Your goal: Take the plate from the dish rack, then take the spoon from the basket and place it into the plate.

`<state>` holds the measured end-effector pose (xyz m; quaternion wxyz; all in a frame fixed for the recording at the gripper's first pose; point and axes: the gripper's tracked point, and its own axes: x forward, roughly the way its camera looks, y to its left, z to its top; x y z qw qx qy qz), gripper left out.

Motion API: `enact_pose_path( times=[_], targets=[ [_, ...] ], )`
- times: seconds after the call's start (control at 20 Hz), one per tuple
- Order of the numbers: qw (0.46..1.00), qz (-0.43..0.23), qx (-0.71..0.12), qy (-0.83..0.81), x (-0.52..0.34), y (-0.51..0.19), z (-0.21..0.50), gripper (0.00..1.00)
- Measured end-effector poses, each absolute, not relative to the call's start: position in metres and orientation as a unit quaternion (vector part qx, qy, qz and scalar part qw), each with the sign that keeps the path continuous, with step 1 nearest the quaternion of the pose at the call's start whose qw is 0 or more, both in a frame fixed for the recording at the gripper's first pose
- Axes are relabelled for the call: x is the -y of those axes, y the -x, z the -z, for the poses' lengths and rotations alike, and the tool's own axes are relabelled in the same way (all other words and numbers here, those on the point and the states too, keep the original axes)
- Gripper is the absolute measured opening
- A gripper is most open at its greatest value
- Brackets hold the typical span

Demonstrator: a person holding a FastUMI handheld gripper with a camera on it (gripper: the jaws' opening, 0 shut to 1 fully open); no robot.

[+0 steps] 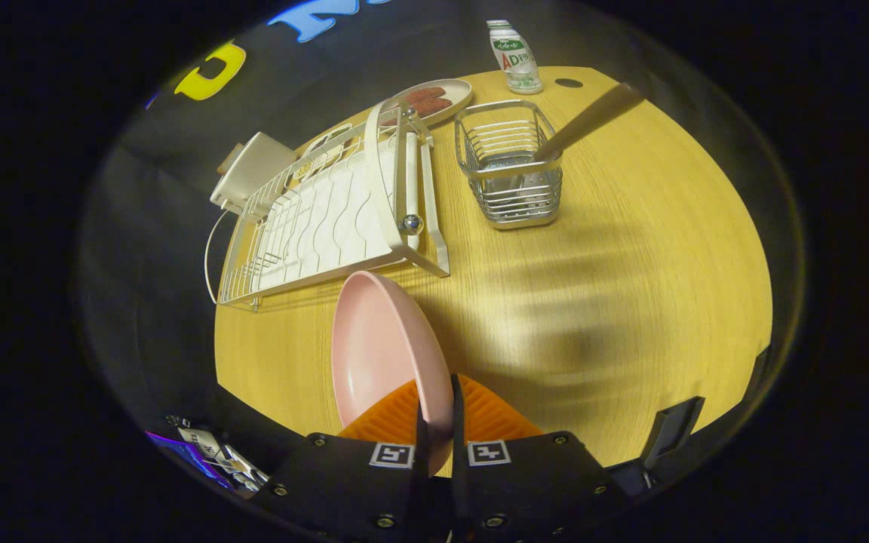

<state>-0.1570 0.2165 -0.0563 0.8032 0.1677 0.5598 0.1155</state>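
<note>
A pink plate (378, 351) stands on edge between my fingers, its rim pinched by the gripper (436, 411), which is shut on it above the wooden table (631, 302). Beyond the plate lies the white dish rack (321, 219), with no dishes in it. To the right of the rack stands a wire basket (510, 166) with a spoon (593, 117) leaning out of it, handle up and to the right.
A small plate with reddish food (434, 99) sits behind the rack. A white bottle (515, 56) stands at the table's far edge near a dark hole (569, 82). A white box-like object (250, 177) hangs off the rack's far left.
</note>
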Motion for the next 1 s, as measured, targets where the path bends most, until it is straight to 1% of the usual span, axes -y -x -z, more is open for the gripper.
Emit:
enact_pose_path(
  times=[0.1,0.25,0.35,0.45,0.55,0.6,0.7,0.75,0.85,1.0],
  targets=[
    [0.8,-0.135,-0.555,-0.185,-0.219,0.154,0.065,0.12],
    [0.8,-0.146,-0.546,-0.202,-0.217,0.151,0.071,0.13],
    [0.806,-0.148,-0.539,-0.194,-0.213,0.15,0.072,0.13],
    [0.813,-0.144,-0.535,-0.18,-0.204,0.15,0.074,0.17],
    [0.824,-0.143,-0.517,-0.184,-0.196,0.148,0.062,0.17],
    [0.836,-0.134,-0.499,-0.183,-0.187,0.142,0.053,0.22],
    [0.874,-0.119,-0.446,-0.151,-0.167,0.134,0.035,0.22],
    [0.899,-0.112,-0.402,-0.131,-0.156,0.127,0.017,0.22],
    [0.932,-0.099,-0.331,-0.109,-0.14,0.117,-0.009,0.21],
    [0.958,-0.085,-0.264,-0.078,-0.119,0.117,-0.033,0.21]
  ],
)
